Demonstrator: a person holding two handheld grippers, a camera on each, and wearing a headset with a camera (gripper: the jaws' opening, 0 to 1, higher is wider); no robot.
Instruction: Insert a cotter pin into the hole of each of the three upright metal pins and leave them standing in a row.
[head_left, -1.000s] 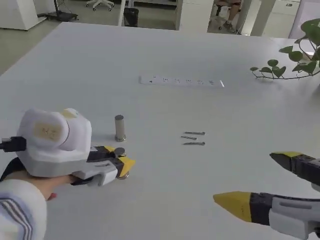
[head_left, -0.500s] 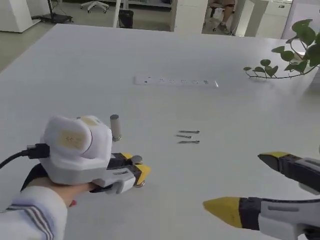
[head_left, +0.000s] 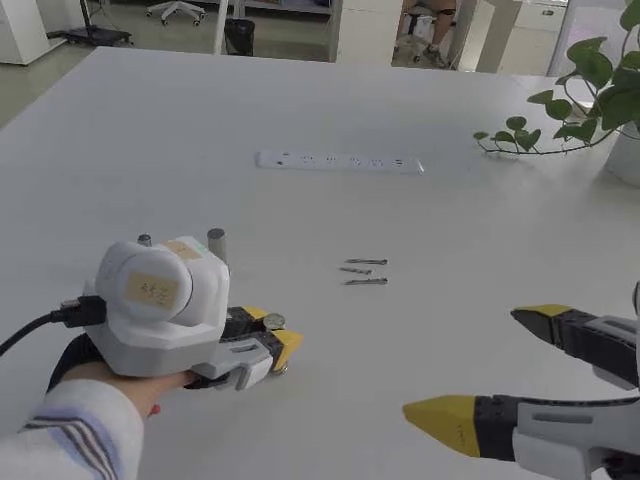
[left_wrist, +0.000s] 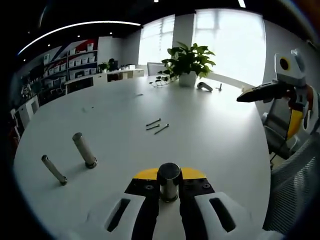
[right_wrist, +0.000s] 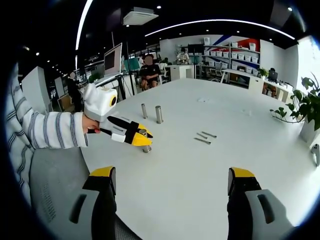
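My left gripper (head_left: 276, 348) is shut on a short steel pin (head_left: 270, 322) and holds it upright on the white table at the near left; in the left gripper view the pin (left_wrist: 169, 181) stands between the yellow-tipped jaws. Two more steel pins (head_left: 216, 241) (head_left: 145, 240) stand behind it, partly hidden by the gripper's body; both lean in the fisheye of the left gripper view (left_wrist: 84, 150) (left_wrist: 53, 170). Three cotter pins (head_left: 362, 271) (left_wrist: 156, 126) (right_wrist: 205, 138) lie flat mid-table. My right gripper (head_left: 480, 365) (right_wrist: 172, 180) hovers open at the near right, holding nothing.
A white power strip (head_left: 340, 161) lies across the table beyond the cotter pins. A potted plant (head_left: 590, 90) stands at the far right edge. A person (right_wrist: 148, 70) sits at a desk beyond the table. Bare table surface (head_left: 420, 330) lies between the two grippers.
My left gripper has slid to the right with the steel pin in it, away from the two standing pins. The right gripper has held about the same place.
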